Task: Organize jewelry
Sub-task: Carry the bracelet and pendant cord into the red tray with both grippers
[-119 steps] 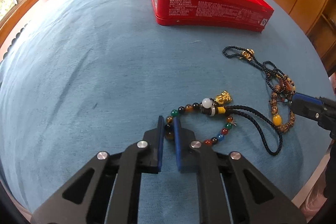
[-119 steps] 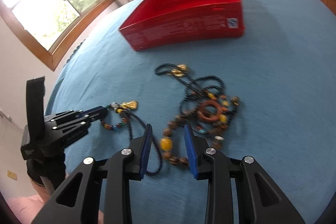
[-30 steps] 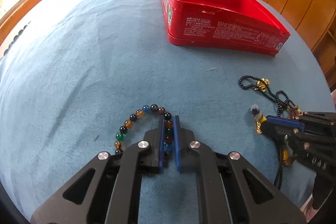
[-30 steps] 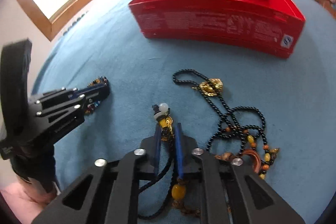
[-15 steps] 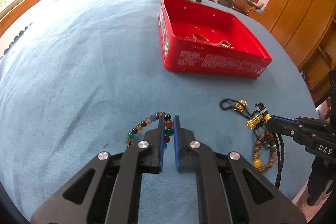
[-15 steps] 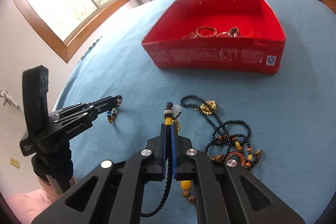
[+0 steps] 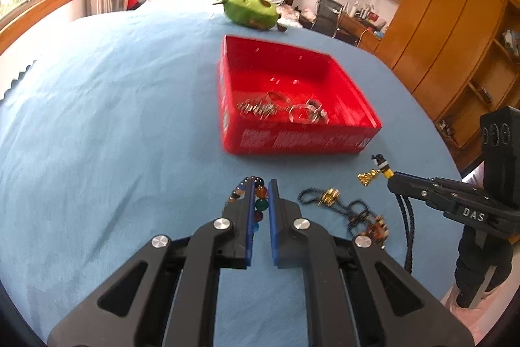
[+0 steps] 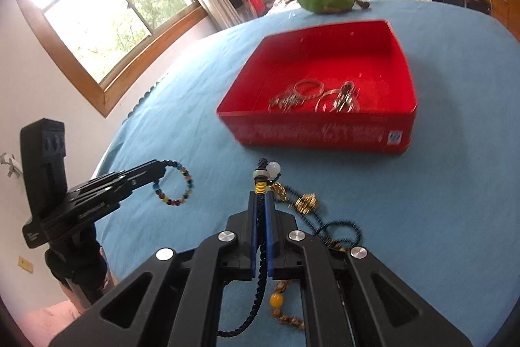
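Note:
My left gripper (image 7: 261, 184) is shut on a bracelet of coloured beads (image 7: 261, 204), held above the blue cloth. In the right wrist view that left gripper (image 8: 162, 166) is at the left, with the bracelet (image 8: 183, 186) hanging from its tip as a loop. My right gripper (image 8: 260, 196) is shut on a dark braided cord (image 8: 260, 210) topped by a yellow wrap and a white bead (image 8: 273, 167). Seen from the left wrist, the right gripper (image 7: 395, 178) holds the cord (image 7: 406, 217), and a gold charm (image 7: 366, 178) dangles from it. The red box (image 7: 225, 119) (image 8: 308, 132) lies beyond both.
Silver rings (image 7: 302, 113) (image 8: 307, 88) lie inside the red box. A black bead necklace with a gold charm (image 7: 329, 195) (image 8: 306, 200) lies on the blue cloth (image 7: 97, 119). A green plush toy (image 7: 252, 9) sits behind the box. Wooden cabinets (image 7: 455, 38) stand at the right.
Both grippers have risen, each with its piece still gripped. The bracelet and the cord now hang off the cloth, and the box's inside with the silver rings has come into view.

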Available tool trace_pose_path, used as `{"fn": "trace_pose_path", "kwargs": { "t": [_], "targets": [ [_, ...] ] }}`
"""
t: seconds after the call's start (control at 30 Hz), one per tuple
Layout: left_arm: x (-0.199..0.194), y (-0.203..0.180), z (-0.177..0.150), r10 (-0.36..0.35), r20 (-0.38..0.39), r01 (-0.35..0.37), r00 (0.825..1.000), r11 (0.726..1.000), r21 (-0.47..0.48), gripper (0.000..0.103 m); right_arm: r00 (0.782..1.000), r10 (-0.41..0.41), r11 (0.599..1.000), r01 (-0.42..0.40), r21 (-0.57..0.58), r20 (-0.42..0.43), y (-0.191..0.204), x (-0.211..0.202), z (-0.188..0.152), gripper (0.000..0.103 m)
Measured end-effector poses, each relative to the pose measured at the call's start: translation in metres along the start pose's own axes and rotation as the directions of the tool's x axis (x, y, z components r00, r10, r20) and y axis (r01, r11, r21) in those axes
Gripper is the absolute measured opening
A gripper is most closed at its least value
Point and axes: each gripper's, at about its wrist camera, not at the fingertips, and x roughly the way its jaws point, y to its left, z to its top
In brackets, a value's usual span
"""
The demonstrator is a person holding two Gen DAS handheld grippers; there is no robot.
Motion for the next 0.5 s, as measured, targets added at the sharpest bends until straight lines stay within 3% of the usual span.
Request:
{"fn": "trace_pose_path", "kwargs": {
  "t": [0.27,0.5],
  "targets": [
    [-0.004,-0.024,0.052,-0.031,0.071,0.029,0.997,0.999,0.032,0.006,0.997,-0.038,0.999,0.036,0.02,0.07,-0.013,-0.013,0.053,0.004],
    [0.028,-0.043,0.111,-0.065,0.1,0.062,0.993,0.997,0.036,0.006,0.99,-0.072,0.996,0.066,0.053,0.122,-0.029,0.006,0.111,0.004]
  ]
}}
